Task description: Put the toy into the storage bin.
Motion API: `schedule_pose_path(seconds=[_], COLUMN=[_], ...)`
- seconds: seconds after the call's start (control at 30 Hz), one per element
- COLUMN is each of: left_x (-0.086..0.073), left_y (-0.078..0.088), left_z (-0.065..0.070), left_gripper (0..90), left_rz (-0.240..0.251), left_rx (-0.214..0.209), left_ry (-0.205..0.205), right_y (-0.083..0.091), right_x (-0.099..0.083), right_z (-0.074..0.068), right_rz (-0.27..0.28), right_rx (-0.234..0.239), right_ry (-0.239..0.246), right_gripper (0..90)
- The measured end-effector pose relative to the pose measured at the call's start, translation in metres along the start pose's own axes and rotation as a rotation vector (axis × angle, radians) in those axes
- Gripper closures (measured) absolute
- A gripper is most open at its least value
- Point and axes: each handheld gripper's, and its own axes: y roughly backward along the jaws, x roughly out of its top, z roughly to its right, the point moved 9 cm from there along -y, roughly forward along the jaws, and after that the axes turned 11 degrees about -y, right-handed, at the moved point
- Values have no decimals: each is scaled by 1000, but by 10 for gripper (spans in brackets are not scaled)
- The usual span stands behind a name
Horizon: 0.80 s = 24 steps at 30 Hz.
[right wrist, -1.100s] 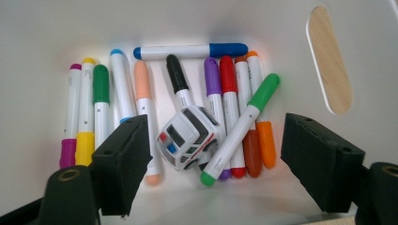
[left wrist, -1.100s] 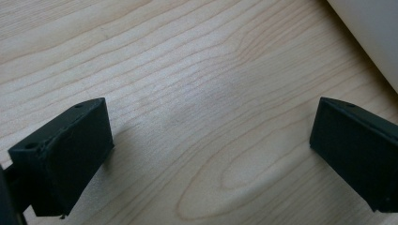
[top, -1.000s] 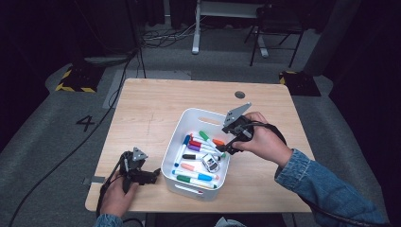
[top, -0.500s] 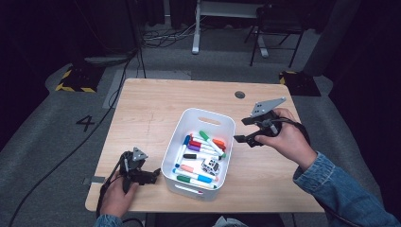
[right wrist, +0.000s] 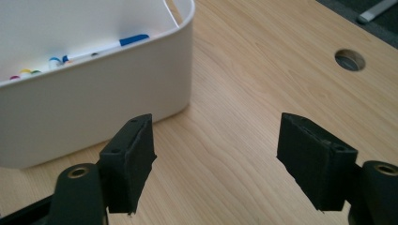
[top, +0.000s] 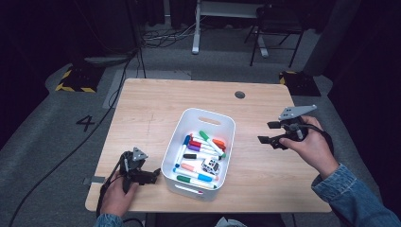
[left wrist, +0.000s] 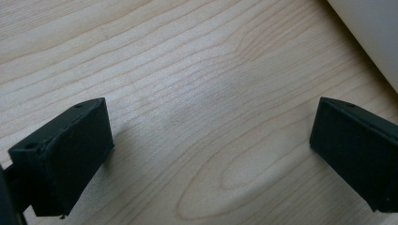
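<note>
While right gripper [top: 270,133] is hovering beside white bin [top: 182,178], jaws apart and empty, left gripper [top: 150,176], jaws apart, is risking nudging bin.

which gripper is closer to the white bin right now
Left. The left gripper sits on the table just off the white bin, at its near left corner. The right gripper is out to the bin's right with bare table between them.

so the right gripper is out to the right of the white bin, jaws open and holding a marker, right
Not quite. The right gripper is to the right of the white bin with jaws open, but it holds nothing: the right gripper view shows bare table between the jaws. The markers lie in the bin.
</note>
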Motion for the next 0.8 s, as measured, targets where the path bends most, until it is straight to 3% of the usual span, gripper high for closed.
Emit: schedule_pose_path(seconds=[0.4,0.8], left_x=[0,0], left_y=[0,0], left_z=[0,0], left_gripper=[0,0], left_rz=[0,0], left_rx=[0,0], left_ry=[0,0], right_y=[11,-8], right_x=[-52,-104], right_z=[41,57], right_rz=[-29,-84], right_rx=[-72,-78], right_ry=[-115,-178], right_gripper=[284,283])
